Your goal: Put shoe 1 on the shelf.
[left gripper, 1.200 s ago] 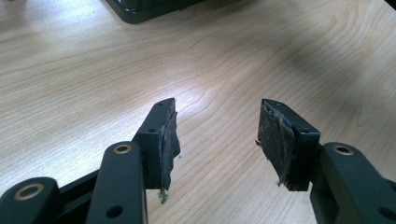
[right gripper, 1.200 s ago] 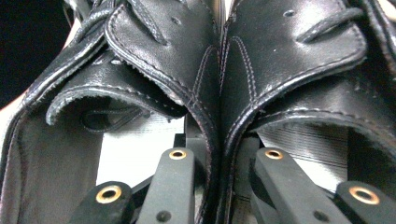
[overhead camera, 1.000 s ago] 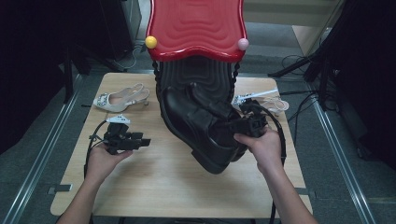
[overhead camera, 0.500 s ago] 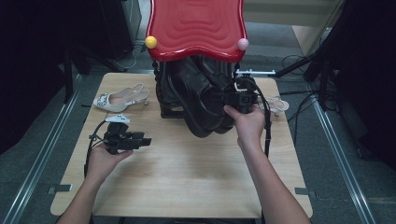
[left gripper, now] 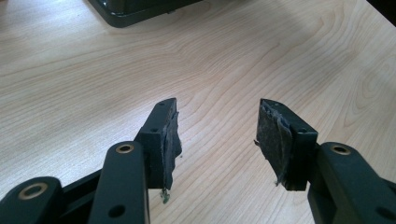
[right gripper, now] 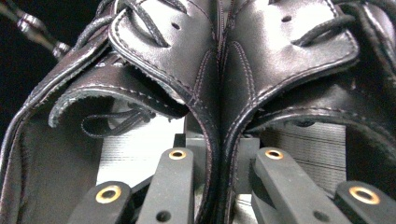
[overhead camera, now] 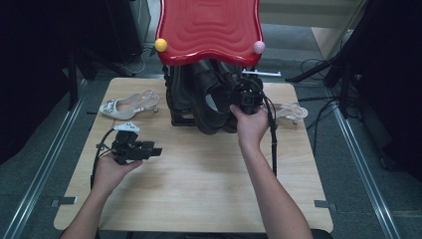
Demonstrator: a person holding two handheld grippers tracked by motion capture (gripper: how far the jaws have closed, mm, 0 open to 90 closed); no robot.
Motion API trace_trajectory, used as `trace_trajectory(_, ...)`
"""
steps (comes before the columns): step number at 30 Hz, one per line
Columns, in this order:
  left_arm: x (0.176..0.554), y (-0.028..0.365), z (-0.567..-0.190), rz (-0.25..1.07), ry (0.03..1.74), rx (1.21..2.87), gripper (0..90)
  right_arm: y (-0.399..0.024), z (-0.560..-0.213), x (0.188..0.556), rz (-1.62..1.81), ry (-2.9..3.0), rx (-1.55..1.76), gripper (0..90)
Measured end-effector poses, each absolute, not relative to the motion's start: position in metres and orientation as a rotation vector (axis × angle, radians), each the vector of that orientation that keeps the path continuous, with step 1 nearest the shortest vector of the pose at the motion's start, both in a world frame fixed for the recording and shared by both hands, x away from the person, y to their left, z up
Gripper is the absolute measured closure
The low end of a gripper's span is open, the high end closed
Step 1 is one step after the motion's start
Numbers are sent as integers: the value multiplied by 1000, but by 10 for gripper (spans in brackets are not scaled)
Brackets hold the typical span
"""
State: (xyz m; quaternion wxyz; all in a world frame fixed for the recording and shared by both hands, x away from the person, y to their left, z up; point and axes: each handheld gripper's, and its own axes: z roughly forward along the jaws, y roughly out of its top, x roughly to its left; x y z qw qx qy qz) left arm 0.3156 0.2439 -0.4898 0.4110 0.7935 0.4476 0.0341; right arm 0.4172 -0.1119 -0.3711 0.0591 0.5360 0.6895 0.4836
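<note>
High view: a pair of black boots (overhead camera: 211,102) standing side by side under the red shelf (overhead camera: 209,27) of a dark rack (overhead camera: 179,107), at the far middle of the wooden table (overhead camera: 199,189). Right gripper (overhead camera: 247,99) pressed against the near right side of the boots, just below the shelf's front edge, gripped by the right hand (overhead camera: 251,127), cable trailing back along the forearm. A yellow ball (overhead camera: 160,45) on the shelf's left front corner, a pink ball (overhead camera: 259,47) on its right front corner. A pale heeled shoe (overhead camera: 127,105) lying left of the rack, a second pale shoe (overhead camera: 291,112) right of it, both on the table. Left gripper (overhead camera: 149,149) held low over the table, well in front of the rack and to its left, jaws pointing toward the middle of the table, apart from the boots.

Left gripper view: left gripper (left gripper: 217,140) with jaws standing moderately apart, nothing between them; worn grey pads (left gripper: 271,135) on the inner faces. Bare wood beneath; the rack's dark base (left gripper: 135,9) at the top edge, well ahead of the fingertips.

Right gripper view: right gripper (right gripper: 218,161) clamped on the two touching inner walls of the boots (right gripper: 215,70), one jaw inside each boot's opening, leather pinched between them. Laces and eyelets above, pale striped insoles inside each boot beside the jaws.
</note>
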Motion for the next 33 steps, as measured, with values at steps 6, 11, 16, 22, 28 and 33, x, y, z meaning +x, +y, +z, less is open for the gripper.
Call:
trace_trajectory(6,315,244,-489,81,1125,1994,491,-97,-373,424,1460,1972,1673,823)
trace_trajectory(11,315,244,-490,83,1122,1995,492,-88,-376,430,1466,1901,1690,823)
trace_trajectory(16,315,243,-489,86,1118,1996,493,-76,-377,431,1435,1850,1748,821)
trace_trajectory(22,315,242,-489,80,1114,2002,495,-61,-377,435,1364,1814,1818,814)
trace_trajectory(28,315,242,-489,76,1113,2003,501,-52,-378,437,1334,1814,1824,781)
trace_trajectory(33,316,239,-491,77,1110,2016,501,-47,-380,439,1348,1868,1833,706)
